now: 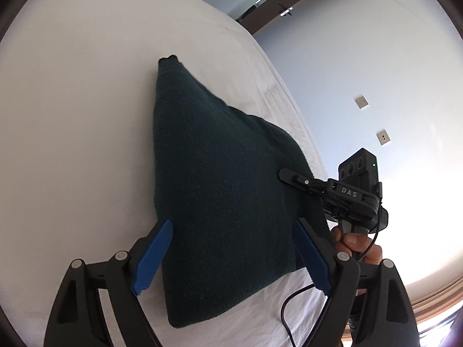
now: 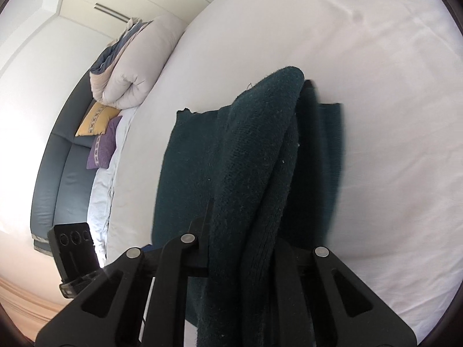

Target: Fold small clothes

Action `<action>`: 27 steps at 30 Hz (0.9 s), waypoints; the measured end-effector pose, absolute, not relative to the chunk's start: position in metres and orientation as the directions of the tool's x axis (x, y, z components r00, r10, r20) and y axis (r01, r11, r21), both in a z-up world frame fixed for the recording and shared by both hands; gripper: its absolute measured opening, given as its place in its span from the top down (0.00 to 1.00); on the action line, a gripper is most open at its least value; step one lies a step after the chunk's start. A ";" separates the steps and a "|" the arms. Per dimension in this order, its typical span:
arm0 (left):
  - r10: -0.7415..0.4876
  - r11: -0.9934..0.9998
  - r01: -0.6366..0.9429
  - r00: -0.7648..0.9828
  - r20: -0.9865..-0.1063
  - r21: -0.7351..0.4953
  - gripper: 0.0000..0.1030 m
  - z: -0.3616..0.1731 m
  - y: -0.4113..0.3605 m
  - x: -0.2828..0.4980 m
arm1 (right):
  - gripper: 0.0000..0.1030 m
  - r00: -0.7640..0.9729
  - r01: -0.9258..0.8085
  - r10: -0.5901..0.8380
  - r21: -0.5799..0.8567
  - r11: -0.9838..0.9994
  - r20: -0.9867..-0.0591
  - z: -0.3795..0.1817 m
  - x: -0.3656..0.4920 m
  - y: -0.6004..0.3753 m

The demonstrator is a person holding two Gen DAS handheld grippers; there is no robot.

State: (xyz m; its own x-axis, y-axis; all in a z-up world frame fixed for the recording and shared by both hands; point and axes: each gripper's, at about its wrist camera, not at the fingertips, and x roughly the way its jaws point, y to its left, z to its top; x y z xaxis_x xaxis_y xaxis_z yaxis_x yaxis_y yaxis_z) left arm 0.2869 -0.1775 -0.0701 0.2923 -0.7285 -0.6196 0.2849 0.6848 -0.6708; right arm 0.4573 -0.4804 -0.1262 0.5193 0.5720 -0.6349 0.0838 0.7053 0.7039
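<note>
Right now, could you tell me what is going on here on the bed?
A person is folding a dark green knitted garment on a white bed with tongs in each hand. The right tongs are shut on the garment's edge, lifting a fold of it. The left tongs stand open over the near end, gripping nothing.

Left gripper (image 1: 234,257) wide open, right gripper (image 1: 282,173) clamped shut.

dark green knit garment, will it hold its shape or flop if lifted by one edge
The dark green knit garment probably flops: its gripped fold already drapes over the right gripper. It looks thick and fuzzy, so likely not slippery on the white bed sheet.
</note>
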 end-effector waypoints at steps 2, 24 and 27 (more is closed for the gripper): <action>-0.724 0.690 0.306 0.286 -0.628 -0.656 0.16 -0.068 -0.187 0.287 | 0.89 0.531 0.098 0.571 0.714 0.693 -0.626 -0.133 0.456 -0.491; -0.423 0.874 0.453 0.524 -0.739 -0.179 0.16 -0.059 -0.235 0.314 | 0.32 0.645 -0.015 0.435 0.558 0.830 -0.629 -0.091 0.442 -0.467; -0.358 0.878 0.463 0.476 -0.803 -0.118 0.13 -0.088 -0.250 0.326 | 0.47 0.617 0.081 0.393 0.552 0.830 -0.682 -0.129 0.445 -0.481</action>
State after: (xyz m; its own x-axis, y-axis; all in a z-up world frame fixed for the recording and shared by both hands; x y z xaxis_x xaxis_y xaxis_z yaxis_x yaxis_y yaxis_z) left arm 0.3265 -0.2496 -0.0885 0.4756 -0.3583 -0.8034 0.4632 0.8784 -0.1176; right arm 0.4451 -0.4810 -0.1286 0.6170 0.3930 -0.6818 0.0815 0.8298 0.5520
